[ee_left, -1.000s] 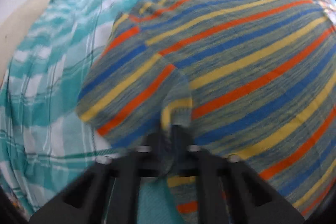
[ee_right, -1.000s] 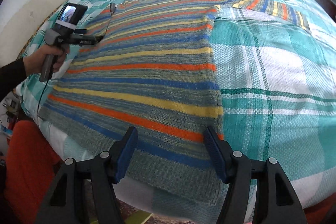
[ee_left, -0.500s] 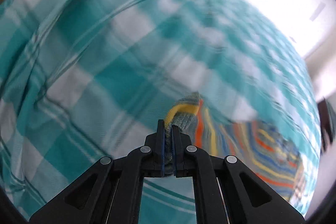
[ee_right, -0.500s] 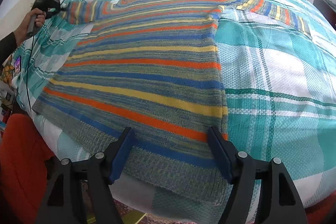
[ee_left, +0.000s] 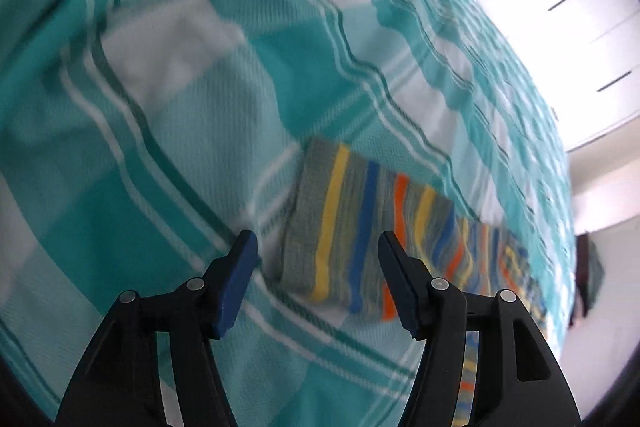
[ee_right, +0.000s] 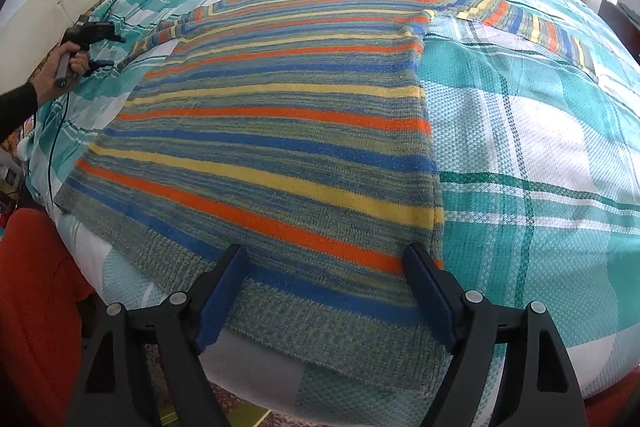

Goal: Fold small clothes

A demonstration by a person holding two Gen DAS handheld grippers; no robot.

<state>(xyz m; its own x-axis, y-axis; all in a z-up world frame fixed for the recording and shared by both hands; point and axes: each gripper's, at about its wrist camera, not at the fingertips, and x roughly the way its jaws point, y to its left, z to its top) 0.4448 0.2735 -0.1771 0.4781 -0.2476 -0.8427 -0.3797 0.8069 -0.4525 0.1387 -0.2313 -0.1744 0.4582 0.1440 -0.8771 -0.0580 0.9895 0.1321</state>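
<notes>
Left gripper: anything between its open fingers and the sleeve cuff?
Only bare bedspread, left wrist view: left gripper open just short of the cuff.

Left black plastic two-finger gripper (ee_left: 316,259): showing blue pads (ee_left: 236,283) lining each finger, round silver screws gleaming at the linkage joints.
Right black plastic two-finger gripper (ee_right: 324,287): wearing matching blue pads (ee_right: 220,291) and silver screws.
Bare-skinned left hand (ee_right: 60,65): emerging from a black sleeve (ee_right: 16,107); a thin black cable (ee_right: 56,139) is hanging beneath it.
</notes>
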